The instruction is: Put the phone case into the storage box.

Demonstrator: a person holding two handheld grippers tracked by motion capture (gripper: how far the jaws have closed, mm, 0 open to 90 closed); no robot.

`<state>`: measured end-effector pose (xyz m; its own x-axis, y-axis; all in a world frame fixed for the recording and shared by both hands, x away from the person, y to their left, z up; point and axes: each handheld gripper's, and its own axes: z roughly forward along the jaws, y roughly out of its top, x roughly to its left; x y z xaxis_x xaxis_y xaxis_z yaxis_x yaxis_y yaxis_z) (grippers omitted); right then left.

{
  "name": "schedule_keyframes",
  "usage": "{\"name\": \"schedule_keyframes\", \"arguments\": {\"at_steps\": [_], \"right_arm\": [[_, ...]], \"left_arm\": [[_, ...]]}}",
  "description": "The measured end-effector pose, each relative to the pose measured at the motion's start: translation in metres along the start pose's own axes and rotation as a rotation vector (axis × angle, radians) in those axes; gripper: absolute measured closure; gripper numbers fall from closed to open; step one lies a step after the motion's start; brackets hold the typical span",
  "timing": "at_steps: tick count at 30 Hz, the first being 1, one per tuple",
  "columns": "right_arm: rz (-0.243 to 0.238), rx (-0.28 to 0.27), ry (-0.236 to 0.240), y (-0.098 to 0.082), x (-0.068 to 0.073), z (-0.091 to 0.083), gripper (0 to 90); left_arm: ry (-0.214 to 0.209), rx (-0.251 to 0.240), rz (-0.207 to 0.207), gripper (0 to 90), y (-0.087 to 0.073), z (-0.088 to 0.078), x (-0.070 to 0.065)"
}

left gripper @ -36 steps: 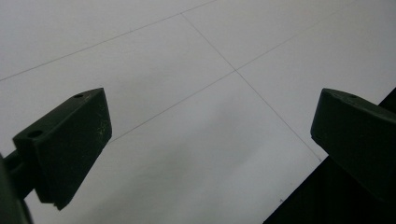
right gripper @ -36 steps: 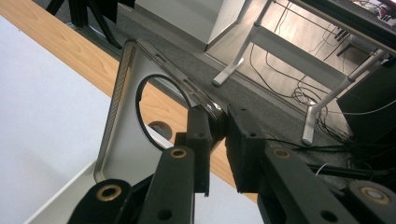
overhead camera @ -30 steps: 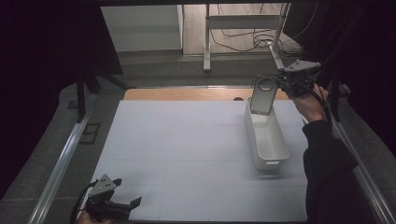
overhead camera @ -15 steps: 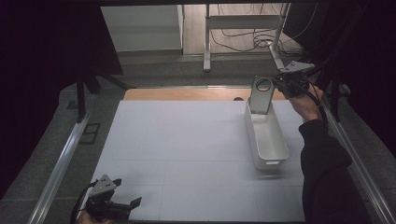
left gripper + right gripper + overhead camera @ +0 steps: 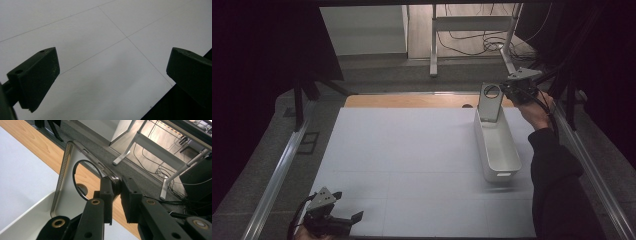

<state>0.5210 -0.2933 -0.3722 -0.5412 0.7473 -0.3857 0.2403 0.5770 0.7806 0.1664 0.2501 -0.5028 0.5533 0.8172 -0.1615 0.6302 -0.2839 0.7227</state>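
Right gripper (image 5: 511,93) jaws pinched on clear phone case (image 5: 489,102) edge — case upright over far end of white bin (image 5: 498,150), left gripper (image 5: 343,220) jaws wide apart, empty, low over white surface (image 5: 412,160).

No text, label, brand, number or sign can be read anywhere: the white counter (image 5: 412,160) bears only thin plain lines, and the flat grey piece with the round hole (image 5: 489,102) and the white bin (image 5: 497,150) carry no readable marking
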Motion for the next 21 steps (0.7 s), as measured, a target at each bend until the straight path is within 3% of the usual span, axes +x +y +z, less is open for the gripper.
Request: {"name": "schedule_keyframes", "arguments": {"at_steps": [21], "right_arm": [[-0.026, -0.030, -0.031, -0.014, 0.005, 0.008, 79.8]], "left_arm": [[0.001, 0.004, -0.002, 0.0, 0.000, 0.000, 0.000]]}}
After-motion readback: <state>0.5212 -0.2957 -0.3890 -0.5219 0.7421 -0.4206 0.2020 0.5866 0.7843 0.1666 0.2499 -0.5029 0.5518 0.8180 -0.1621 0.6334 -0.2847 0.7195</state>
